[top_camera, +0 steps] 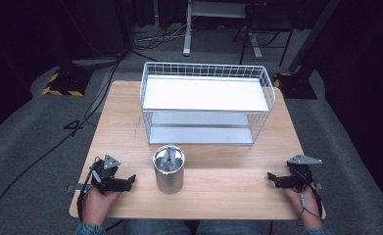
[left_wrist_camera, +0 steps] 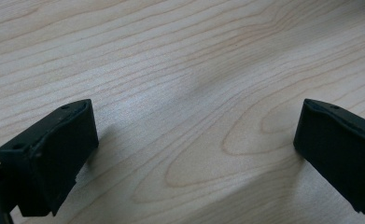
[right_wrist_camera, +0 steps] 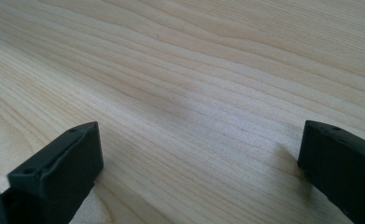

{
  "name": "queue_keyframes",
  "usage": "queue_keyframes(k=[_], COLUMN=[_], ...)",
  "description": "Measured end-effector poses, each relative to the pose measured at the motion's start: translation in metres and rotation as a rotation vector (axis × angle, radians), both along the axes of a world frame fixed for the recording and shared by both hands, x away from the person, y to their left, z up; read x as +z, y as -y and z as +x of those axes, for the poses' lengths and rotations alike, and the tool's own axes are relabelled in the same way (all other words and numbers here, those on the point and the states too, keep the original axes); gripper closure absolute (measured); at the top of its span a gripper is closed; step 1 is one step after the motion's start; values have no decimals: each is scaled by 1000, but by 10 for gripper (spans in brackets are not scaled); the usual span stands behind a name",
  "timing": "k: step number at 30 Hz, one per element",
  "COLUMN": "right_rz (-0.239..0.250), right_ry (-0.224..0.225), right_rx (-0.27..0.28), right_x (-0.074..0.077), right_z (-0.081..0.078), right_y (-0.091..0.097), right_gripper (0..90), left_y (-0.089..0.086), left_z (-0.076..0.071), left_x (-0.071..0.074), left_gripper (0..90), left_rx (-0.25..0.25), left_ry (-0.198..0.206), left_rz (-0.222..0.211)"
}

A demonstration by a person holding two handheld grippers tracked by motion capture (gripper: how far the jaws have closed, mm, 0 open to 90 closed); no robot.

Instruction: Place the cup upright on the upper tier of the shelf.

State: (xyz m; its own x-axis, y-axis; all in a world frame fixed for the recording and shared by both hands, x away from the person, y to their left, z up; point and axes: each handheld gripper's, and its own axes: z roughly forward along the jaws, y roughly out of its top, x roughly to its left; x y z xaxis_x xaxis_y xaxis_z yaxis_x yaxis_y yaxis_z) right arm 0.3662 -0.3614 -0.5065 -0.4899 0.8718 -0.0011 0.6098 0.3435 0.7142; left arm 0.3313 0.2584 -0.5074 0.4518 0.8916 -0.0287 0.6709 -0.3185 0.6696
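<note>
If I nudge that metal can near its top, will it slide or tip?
The metal can stands upright and is taller than wide, so a high push may tip it. Its smooth shiny wall looks slippery to grip. Lying down, it would probably roll on the wooden table.

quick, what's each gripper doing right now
Left gripper: jaws open, empty, over the wooden table.
Right gripper: jaws open, empty.

Left gripper [top_camera: 130, 180] at lower left and right gripper [top_camera: 271, 176] at lower right, each hand-held, jaws spread wide
</note>
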Motion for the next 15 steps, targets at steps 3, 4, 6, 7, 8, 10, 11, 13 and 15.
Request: queue_keyframes(k=[3,4,6,7,8,10,11,13,15], right_rz=[1,1,2,1,1,2,2,1,1], right_ry=[2,0,1,0,0,1,1,1,0], right_rx=[-2,-2,-4,-3,-3,-4,-4,-4,-3], right_x=[0,0,0,0,0,0,0,0,0], right_z=[0,0,0,0,0,0,0,0,0], right_y=[0,1,0,1,1,0,0,0,1], right_gripper=[12,12,12,12,13,12,13,12,14], left_y=[0,0,0,0,-1,0,0,0,1], left_z=[0,0,0,0,0,-2,-3,-6,-10], left_x=[0,0,0,1,2,7,11,18,25], left_gripper=[0,0,0,0,0,0,0,0,0], left_rx=[-3,-4,-8,-7,-11,-16,-17,-34,-48], left_ry=[0,0,-2,-5,-4,7,14,24,34], left_rz=[1,1,3,-4,-5,-7,-12,-25,-39])
